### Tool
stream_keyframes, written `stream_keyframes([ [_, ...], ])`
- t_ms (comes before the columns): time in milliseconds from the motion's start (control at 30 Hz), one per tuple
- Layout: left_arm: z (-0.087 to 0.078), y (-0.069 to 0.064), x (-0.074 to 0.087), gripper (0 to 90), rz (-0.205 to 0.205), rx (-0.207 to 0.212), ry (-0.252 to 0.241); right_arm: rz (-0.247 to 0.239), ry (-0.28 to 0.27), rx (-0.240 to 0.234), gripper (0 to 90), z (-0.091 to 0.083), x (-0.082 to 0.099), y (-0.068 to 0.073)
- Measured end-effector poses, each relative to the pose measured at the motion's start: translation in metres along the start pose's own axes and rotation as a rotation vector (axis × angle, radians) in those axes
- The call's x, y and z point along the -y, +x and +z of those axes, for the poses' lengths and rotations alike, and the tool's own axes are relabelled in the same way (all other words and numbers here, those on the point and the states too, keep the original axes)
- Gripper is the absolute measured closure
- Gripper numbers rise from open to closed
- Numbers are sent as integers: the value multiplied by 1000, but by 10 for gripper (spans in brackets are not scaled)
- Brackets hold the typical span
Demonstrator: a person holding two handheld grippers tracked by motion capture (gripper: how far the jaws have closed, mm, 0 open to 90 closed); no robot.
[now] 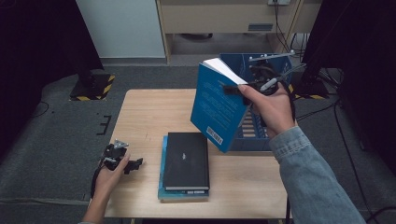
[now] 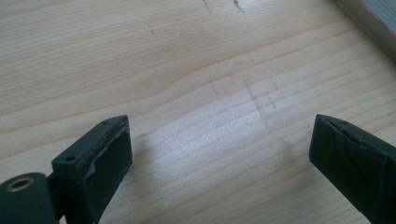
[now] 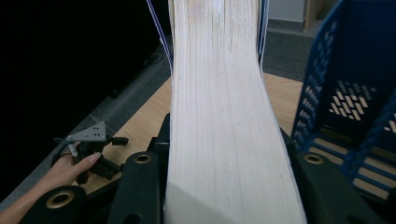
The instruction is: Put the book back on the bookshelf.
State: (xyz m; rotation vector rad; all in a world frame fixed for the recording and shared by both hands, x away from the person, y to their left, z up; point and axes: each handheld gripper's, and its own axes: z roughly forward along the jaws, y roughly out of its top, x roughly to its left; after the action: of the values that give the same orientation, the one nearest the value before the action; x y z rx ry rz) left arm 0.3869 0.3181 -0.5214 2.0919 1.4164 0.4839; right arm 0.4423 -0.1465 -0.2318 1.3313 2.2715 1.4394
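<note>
Plainly, line by line:
Held book: a thick blue paperback book (image 1: 217, 106) with a white page block, clamped by the right gripper (image 1: 243, 87) and lifted off the table, tilted, its back cover toward the high camera.
Writing on it: pale lines of print on the back cover, too small to read; a white barcode label (image 1: 215, 135) near the lower corner, well below the fingers.
Page edges: in the right gripper view the cream, finely ribbed page block (image 3: 224, 116) rises straight up between the two black jaws, with a thin blue cover line on each side.
Right fingers: pressed on either cover, at a middling gap set by the book's thickness.
Blue crate: a perforated blue plastic file rack (image 1: 259, 128) just behind and beside the held book, with slotted walls.
Left gripper (image 1: 133, 164): low over the pale wooden table (image 1: 140, 112); its jaws stand wide apart with nothing between them, their matte black pads over bare wood grain.
Book stack: a black hardback-looking book (image 1: 187, 161) with a small pale mark on its cover, unreadable, lying flat on a teal book (image 1: 163, 158), just beyond the left fingertips.
Stack edge: a grey-white page edge (image 2: 373, 23) in the far corner past the left pads.
</note>
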Motion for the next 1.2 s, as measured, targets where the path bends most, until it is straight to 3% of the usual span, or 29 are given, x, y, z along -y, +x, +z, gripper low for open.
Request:
stream_keyframes([
  [133, 3, 0, 3, 55, 3, -5, 24, 35, -12, 26, 596, -13, 2, -10],
  [700, 6, -3, 6, 7, 6, -19, -3, 110, -27, 147, 594, -42, 15, -40],
  [1200, 6, -1, 8, 0, 9, -11, -19, 172, -27, 221, 594, -32, 9, -60],
])
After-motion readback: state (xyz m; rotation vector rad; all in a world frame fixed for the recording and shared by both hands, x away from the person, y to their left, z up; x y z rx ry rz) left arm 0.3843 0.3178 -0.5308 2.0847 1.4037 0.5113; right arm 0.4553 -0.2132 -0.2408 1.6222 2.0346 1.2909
